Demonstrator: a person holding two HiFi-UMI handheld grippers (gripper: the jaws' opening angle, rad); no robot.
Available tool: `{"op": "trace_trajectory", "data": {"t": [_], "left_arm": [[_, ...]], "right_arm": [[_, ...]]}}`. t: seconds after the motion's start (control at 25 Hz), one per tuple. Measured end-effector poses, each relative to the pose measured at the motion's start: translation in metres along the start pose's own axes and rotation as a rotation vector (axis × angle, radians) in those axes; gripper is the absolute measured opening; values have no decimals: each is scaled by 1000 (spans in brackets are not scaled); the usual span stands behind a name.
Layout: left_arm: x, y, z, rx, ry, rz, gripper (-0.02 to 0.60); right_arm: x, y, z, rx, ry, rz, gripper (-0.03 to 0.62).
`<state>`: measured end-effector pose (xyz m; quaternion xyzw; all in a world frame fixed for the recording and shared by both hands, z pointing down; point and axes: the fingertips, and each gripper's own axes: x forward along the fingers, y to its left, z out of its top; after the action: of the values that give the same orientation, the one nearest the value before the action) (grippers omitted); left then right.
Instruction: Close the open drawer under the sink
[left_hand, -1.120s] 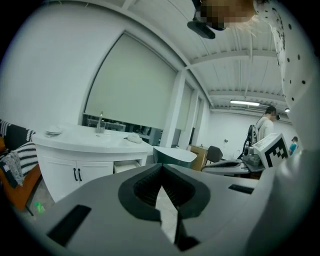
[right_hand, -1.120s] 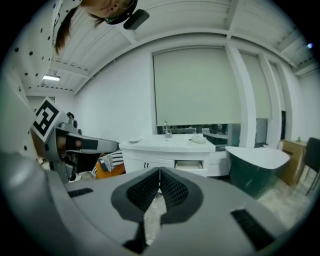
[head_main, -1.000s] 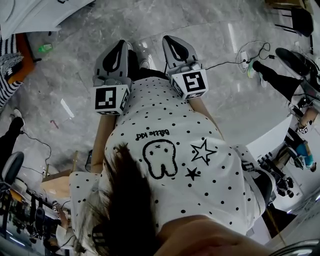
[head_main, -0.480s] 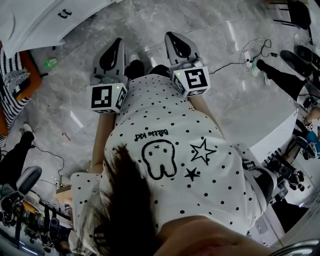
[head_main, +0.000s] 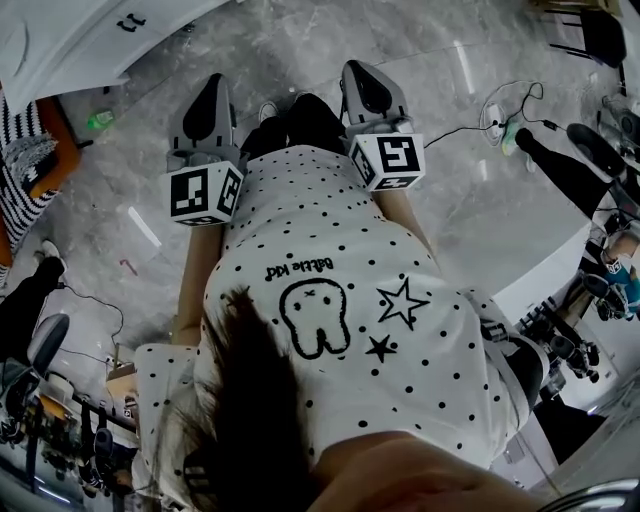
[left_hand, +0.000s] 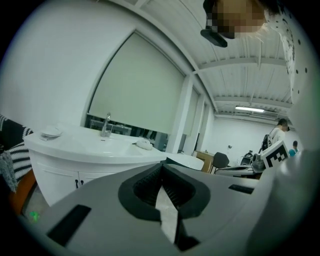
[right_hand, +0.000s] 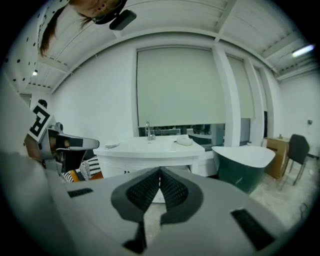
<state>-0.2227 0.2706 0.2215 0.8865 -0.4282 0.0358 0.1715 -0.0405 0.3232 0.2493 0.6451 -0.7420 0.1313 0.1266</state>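
Note:
The white sink vanity (right_hand: 150, 149) with its faucet (right_hand: 148, 131) stands ahead, some way off. In the left gripper view the vanity (left_hand: 95, 150) is at the left, and two dark door handles (left_hand: 78, 183) show on its front. My own jaws hide the lower cabinet front, so I cannot make out the open drawer. My left gripper (left_hand: 161, 176) and right gripper (right_hand: 160, 176) are both shut with nothing between them. From the head view, the left gripper (head_main: 213, 82) and right gripper (head_main: 357, 68) are held side by side over the grey floor, pointing toward the vanity corner (head_main: 70, 45).
A dark green bathtub (right_hand: 243, 165) stands to the right of the vanity. A striped cloth on an orange seat (head_main: 30, 150) sits left of it. Cables (head_main: 470, 125) trail over the marble floor at the right. Other people, chairs and equipment (head_main: 590, 300) crowd the right and lower left.
Both grippers and the person have moved toward the vanity. More of its white corner shows at the head view's top left. Both pairs of jaws stay shut.

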Motion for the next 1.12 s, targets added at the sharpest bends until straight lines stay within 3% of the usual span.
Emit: {"op": "trace_trajectory", "data": {"t": [0.28, 0.6, 0.88, 1.12], "left_arm": [[23, 10, -1, -28, 8, 62, 6], [57, -11, 8, -20, 12, 101, 6], [78, -6, 13, -54, -33, 180, 6], [105, -20, 20, -53, -57, 190, 6]], "right_arm": [[30, -2, 6, -30, 18, 78, 15], [54, -40, 26, -52, 34, 130, 15], [80, -55, 36, -93, 25, 202, 15], [91, -82, 48, -101, -10, 227, 15]]}}
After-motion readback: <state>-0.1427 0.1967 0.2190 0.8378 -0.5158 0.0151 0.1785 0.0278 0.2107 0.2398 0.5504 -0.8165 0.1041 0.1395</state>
